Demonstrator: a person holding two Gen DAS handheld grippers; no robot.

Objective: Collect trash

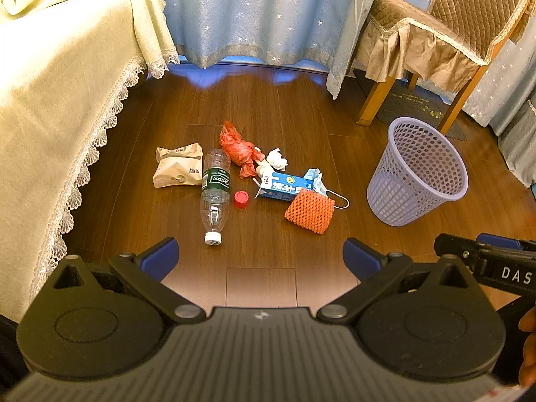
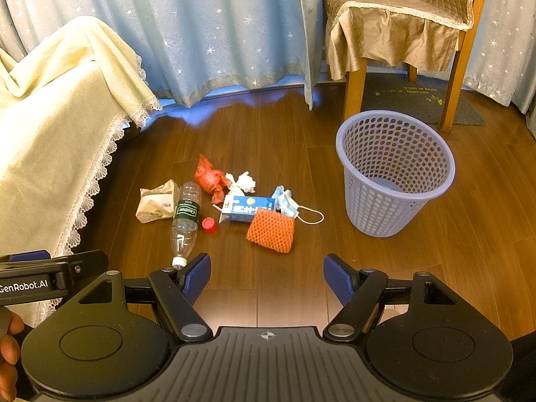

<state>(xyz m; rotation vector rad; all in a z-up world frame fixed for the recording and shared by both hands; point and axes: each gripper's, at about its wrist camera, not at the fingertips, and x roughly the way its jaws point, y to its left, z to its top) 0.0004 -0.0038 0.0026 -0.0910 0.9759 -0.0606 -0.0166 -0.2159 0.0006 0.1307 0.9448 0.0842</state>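
Hovering above the wooden floor (image 1: 261, 107), the left gripper (image 1: 260, 256) and right gripper (image 2: 267, 276) both stand wide apart, holding nothing. Trash lies clustered ahead: plastic bottle (image 1: 216, 189), milk carton (image 1: 284, 187), orange foam net (image 1: 310, 211). The lavender basket (image 1: 418, 174) stands just right, upright.
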